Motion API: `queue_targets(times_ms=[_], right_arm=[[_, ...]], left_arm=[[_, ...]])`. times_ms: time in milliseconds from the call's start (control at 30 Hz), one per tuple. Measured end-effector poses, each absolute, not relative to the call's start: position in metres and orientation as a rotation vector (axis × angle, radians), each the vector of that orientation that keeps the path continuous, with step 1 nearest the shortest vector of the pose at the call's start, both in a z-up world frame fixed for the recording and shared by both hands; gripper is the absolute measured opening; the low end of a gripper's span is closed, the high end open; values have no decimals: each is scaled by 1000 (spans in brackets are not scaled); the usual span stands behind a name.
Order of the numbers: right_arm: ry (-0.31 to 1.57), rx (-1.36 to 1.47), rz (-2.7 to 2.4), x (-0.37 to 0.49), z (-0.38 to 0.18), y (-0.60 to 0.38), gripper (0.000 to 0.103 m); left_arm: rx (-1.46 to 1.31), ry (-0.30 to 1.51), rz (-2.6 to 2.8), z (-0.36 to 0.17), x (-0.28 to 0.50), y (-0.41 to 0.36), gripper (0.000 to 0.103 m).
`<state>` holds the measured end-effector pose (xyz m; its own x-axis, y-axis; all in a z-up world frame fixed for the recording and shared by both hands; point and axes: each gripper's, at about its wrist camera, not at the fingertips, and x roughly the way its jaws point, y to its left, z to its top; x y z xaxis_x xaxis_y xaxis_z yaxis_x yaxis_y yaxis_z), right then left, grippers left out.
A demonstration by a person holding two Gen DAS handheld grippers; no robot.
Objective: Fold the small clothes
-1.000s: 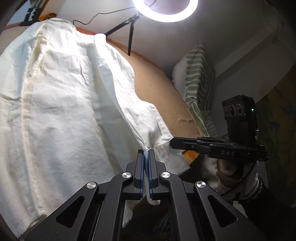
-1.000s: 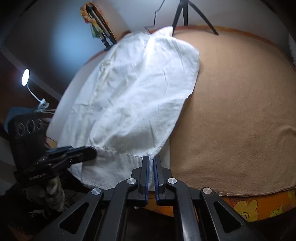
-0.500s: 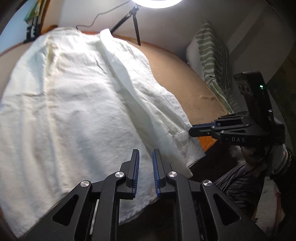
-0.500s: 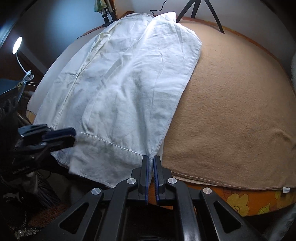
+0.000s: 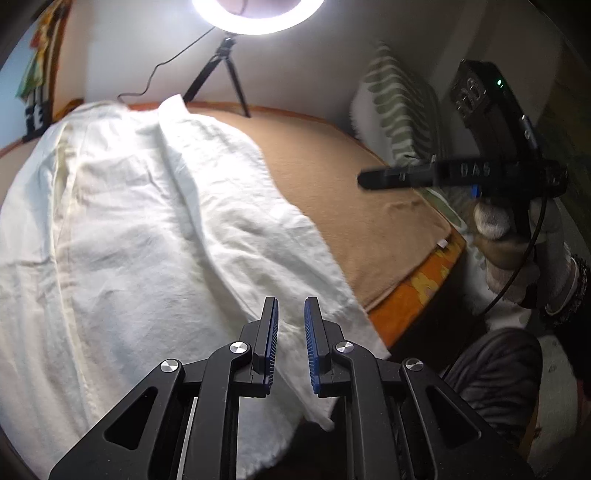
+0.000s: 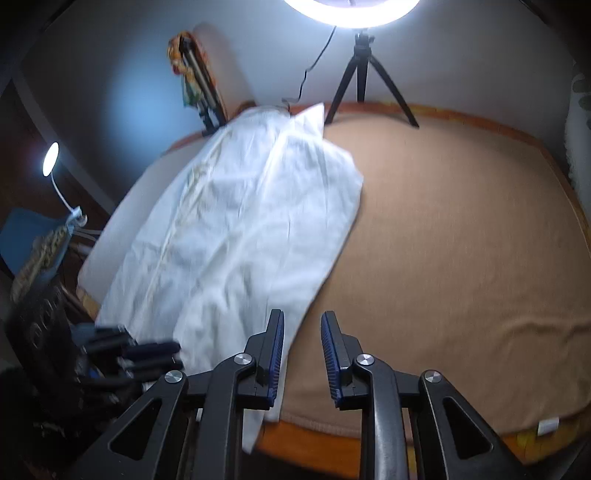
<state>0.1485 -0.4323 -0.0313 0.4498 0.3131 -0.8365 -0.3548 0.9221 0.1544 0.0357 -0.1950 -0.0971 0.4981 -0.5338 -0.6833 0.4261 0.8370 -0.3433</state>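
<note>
I see a white garment [image 5: 155,236] spread flat and wrinkled on the left part of the bed [image 6: 461,240], one side folded inward lengthwise, its near hem hanging over the bed's front edge.

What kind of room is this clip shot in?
Most likely a bedroom set up for filming: a bed with a tan blanket, a striped pillow against the wall, and a ring light on a tripod. A white garment lies spread on the bed.
</note>
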Motion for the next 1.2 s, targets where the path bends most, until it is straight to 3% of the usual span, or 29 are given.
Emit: queue_targets(times_ms=[333, 633, 767, 833, 933, 967, 1067, 1200], right_arm=[[1007, -155, 548, 252, -67, -353, 18], [1089, -320, 643, 277, -115, -300, 18], [1065, -271, 662, 272, -99, -312, 20], [1032, -211, 655, 267, -78, -329, 28], [990, -123, 620, 252, -46, -358, 29], [975, -96, 613, 245, -35, -371, 29], [944, -46, 566, 224, -11, -405, 34], [920, -19, 493, 200, 6, -448, 35]], left_arm=[[-167, 926, -516, -113, 51, -179, 13], [-157, 926, -495, -123, 40, -172, 13], [-148, 883, -485, -110, 30, -171, 13], [-142, 842, -503, -97, 22, -175, 13], [-83, 781, -550, -78, 5, -197, 13], [-69, 777, -575, -76, 1, -205, 14], [-27, 787, -637, -77, -3, -234, 48], [64, 828, -637, -90, 6, -278, 53]])
